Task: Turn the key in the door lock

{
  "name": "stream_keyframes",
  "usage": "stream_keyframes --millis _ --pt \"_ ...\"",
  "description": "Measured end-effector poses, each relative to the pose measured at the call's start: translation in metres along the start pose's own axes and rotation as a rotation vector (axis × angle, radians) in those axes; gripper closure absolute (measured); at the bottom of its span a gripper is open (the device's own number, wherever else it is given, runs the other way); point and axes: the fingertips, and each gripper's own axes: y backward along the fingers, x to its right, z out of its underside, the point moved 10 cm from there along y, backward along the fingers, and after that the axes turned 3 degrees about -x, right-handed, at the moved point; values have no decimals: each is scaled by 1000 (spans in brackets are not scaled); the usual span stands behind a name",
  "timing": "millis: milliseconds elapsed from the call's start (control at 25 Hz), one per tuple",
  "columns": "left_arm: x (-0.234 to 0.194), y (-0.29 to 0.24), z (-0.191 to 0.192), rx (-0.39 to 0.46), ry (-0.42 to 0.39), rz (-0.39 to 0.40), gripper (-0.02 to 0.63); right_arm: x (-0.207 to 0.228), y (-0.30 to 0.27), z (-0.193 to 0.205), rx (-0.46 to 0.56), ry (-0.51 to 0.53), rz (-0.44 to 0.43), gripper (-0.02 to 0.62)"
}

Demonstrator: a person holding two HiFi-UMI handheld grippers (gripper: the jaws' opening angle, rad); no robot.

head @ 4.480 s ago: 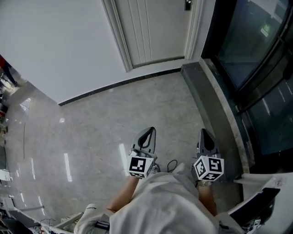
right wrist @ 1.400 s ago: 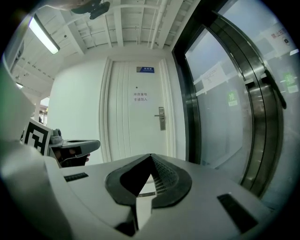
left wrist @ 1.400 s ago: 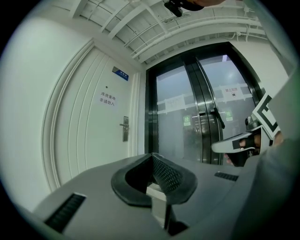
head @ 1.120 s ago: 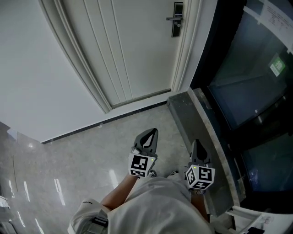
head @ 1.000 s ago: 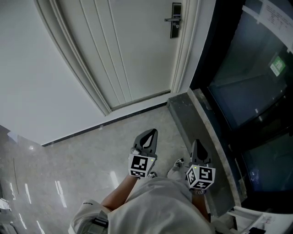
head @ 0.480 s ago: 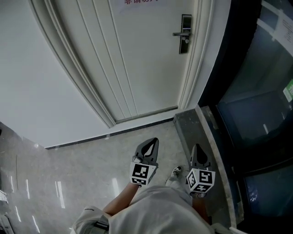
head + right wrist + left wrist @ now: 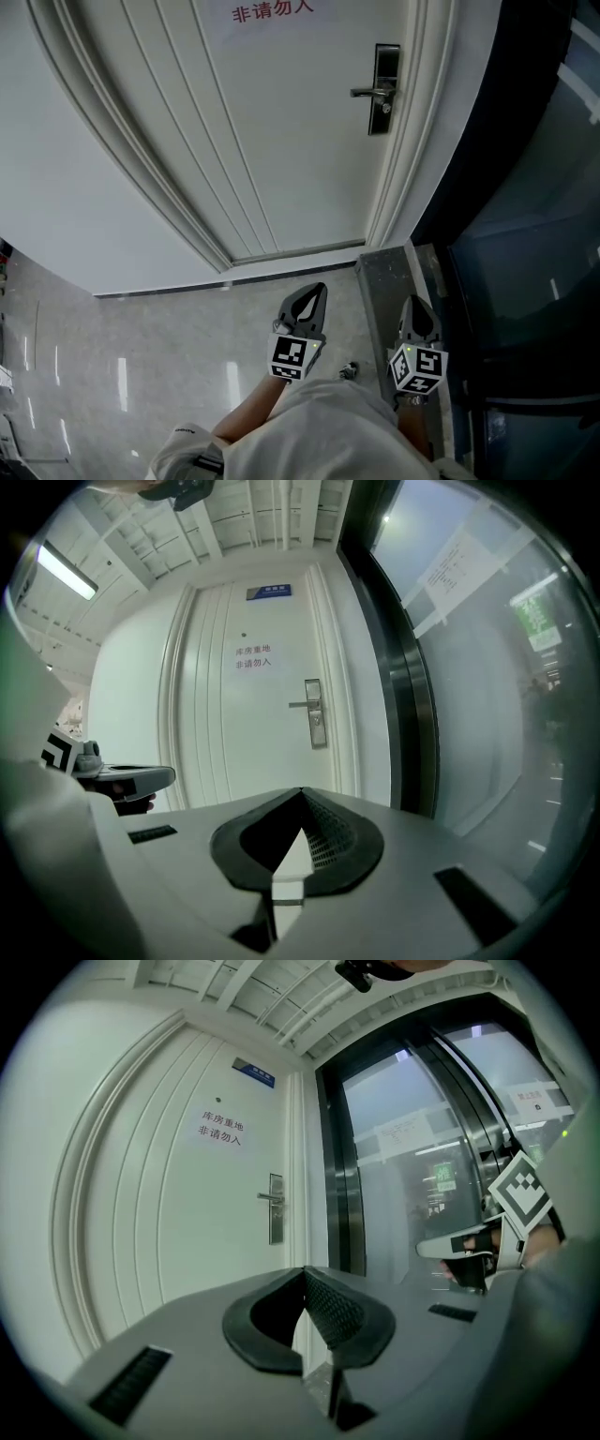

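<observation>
A white panelled door [image 7: 281, 141] stands ahead, with a dark lock plate and lever handle [image 7: 383, 89] near its right edge. The lock plate [image 7: 275, 1208] shows in the left gripper view, and the same lock plate [image 7: 316, 714] in the right gripper view. No key can be made out at this distance. My left gripper [image 7: 315, 291] and right gripper [image 7: 415, 304] are held side by side low in the head view, well short of the door. Both point toward it, shut, with nothing between their pads.
A dark glass wall [image 7: 525, 187] runs along the right. A grey stone sill [image 7: 389, 281] lies at its foot, just ahead of my right gripper. Red lettering [image 7: 272, 12] sits high on the door. A polished floor [image 7: 141, 347] spreads to the left.
Both grippers have been carried forward toward the door. The door and its lock plate now look larger and closer. The jaws have stayed shut.
</observation>
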Motion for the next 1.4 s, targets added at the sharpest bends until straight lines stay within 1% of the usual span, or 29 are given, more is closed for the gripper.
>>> stream_keyframes --millis 200,400,560,720,880,1040,1160,1320,1400 --pt "9 -53 -2 -11 0 -58 598 44 -41 -10 -4 12 -42 597" --pt "25 -91 -7 -16 1 -75 598 81 -74 -15 -28 22 -75 597" --pt "28 -110 -2 -39 6 -91 598 97 -95 -15 -44 27 -91 597" --pt "23 -125 -1 -58 17 -105 598 103 -112 -15 -66 27 -105 597" --pt "11 -149 4 -63 15 -87 598 106 -128 -14 -76 33 -93 597" --pt "-3 -185 6 -52 24 -51 598 114 -150 -16 -88 40 -56 597" --pt "-17 -221 0 -34 24 -17 598 119 -173 -28 -86 44 -31 597" --pt "-48 -268 -17 -7 15 -4 598 114 -219 -44 -93 39 -23 597" --pt "-60 -289 -23 -1 17 16 598 113 -241 -55 -93 47 -9 597"
